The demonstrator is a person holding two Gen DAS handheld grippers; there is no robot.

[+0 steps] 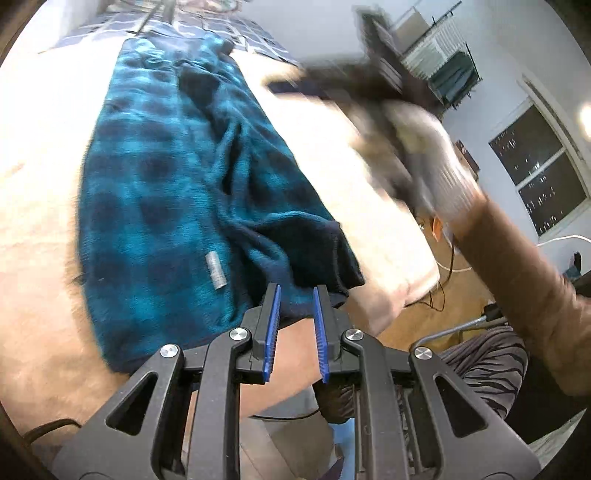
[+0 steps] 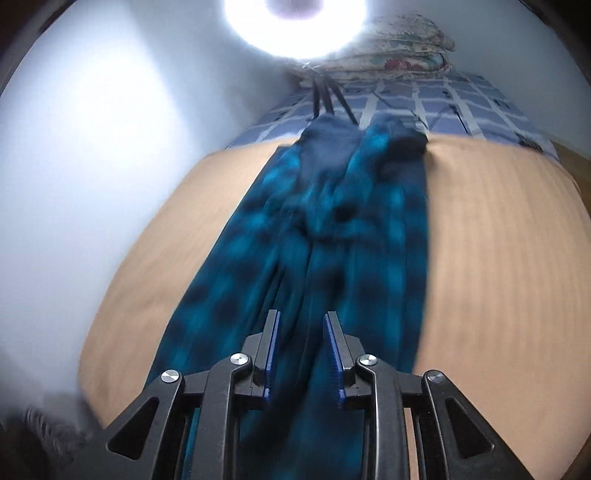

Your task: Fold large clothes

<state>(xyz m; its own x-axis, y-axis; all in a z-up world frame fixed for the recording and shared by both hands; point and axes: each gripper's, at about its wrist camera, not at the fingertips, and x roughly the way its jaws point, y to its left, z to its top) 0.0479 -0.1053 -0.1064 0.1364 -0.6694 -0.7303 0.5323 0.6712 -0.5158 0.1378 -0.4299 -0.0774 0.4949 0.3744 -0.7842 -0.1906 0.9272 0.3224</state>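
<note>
On a bed (image 2: 498,258) spread with a tan sheet, teal-and-navy plaid fleece trousers (image 1: 166,184) lie stretched lengthwise toward a blue patterned blanket (image 2: 443,99). Left tongs (image 1: 295,295) stand narrow just above the garment's near dark hem, nothing visibly pinched. Right tongs (image 2: 301,321), also narrow, hover over the blurred cloth; whether fabric is caught cannot be told. A brown sleeve (image 1: 517,266) crosses the left view.

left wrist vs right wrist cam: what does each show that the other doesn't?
Left wrist only: a blurred sleeved arm, a dark window, a drying rack.
Right wrist only: a bright lamp, a floral folded quilt.
Both: the teal plaid garment spread on the beige bed cover, blue checked bedding beyond.
</note>
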